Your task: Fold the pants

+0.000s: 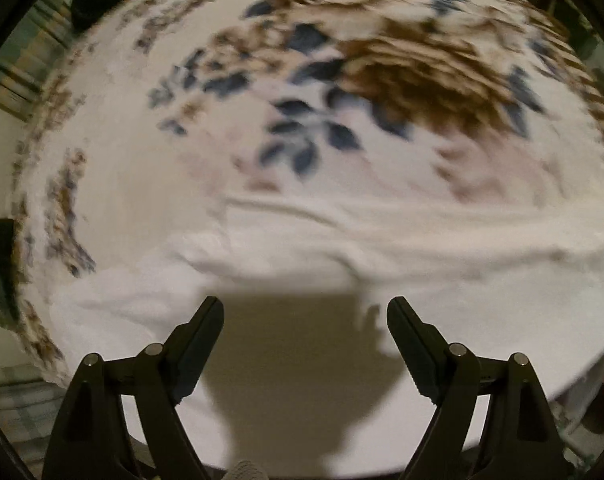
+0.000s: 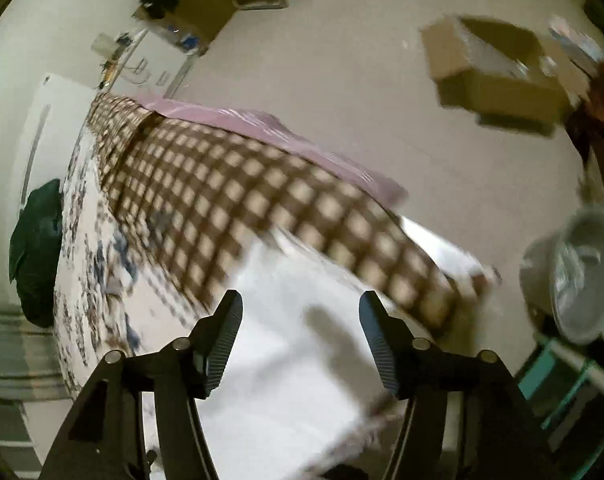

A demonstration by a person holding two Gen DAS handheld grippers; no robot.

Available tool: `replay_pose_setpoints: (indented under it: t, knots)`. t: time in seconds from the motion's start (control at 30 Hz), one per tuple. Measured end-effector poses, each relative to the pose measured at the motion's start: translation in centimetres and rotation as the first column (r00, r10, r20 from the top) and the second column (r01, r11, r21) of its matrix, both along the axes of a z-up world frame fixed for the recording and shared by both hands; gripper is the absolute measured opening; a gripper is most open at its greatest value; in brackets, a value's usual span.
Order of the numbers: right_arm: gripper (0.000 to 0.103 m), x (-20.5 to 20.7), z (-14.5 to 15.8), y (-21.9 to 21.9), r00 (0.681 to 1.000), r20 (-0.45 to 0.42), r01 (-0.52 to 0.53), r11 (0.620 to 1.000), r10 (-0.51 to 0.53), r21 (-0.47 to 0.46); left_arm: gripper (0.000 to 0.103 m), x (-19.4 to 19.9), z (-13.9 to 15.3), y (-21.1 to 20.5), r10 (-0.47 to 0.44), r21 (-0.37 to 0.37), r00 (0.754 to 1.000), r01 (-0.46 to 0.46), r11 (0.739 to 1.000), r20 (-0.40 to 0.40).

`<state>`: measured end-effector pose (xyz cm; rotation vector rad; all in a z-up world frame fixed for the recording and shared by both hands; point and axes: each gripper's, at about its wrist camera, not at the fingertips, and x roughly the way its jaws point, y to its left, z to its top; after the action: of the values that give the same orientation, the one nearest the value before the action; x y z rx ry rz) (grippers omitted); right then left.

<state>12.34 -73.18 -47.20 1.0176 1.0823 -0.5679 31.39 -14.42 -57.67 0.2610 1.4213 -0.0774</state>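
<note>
White pants (image 1: 341,240) lie spread with wrinkles on a floral bedspread (image 1: 381,60). My left gripper (image 1: 305,312) is open and empty just above the near part of the white cloth, casting a shadow on it. In the right wrist view the white pants (image 2: 286,340) lie below my right gripper (image 2: 300,304), which is open and empty above them. Both views are blurred by motion.
A brown checked blanket (image 2: 242,208) and a pink sheet (image 2: 262,124) run along the bed's far side. A dark green item (image 2: 38,248) lies at the bed's left. On the floor stand a cardboard box (image 2: 497,76) and a white bucket (image 2: 581,272).
</note>
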Motion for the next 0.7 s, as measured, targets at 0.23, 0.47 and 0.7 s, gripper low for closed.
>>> replay_pose_setpoints:
  t: [0.23, 0.47, 0.7]
  knots:
    - [0.056, -6.8, -8.8, 3.6, 0.992, 0.024, 0.121, 0.984, -0.125, 0.134, 0.084, -3.0, -5.8, -1.7, -0.012, -0.159, 0.989, -0.012, 0.987, -0.151]
    - [0.041, -9.4, -10.4, 3.7, 0.913, 0.309, 0.238, 0.963, -0.267, 0.129, 0.103, -2.0, -8.2, -1.9, -0.032, -0.158, 0.988, 0.008, 0.987, -0.15]
    - [0.048, -6.0, -13.0, 3.2, 0.892, 0.423, 0.087, 0.979, -0.158, 0.183, 0.103, -1.0, -8.8, -2.1, -0.011, -0.156, 0.992, -0.009, 0.988, -0.123]
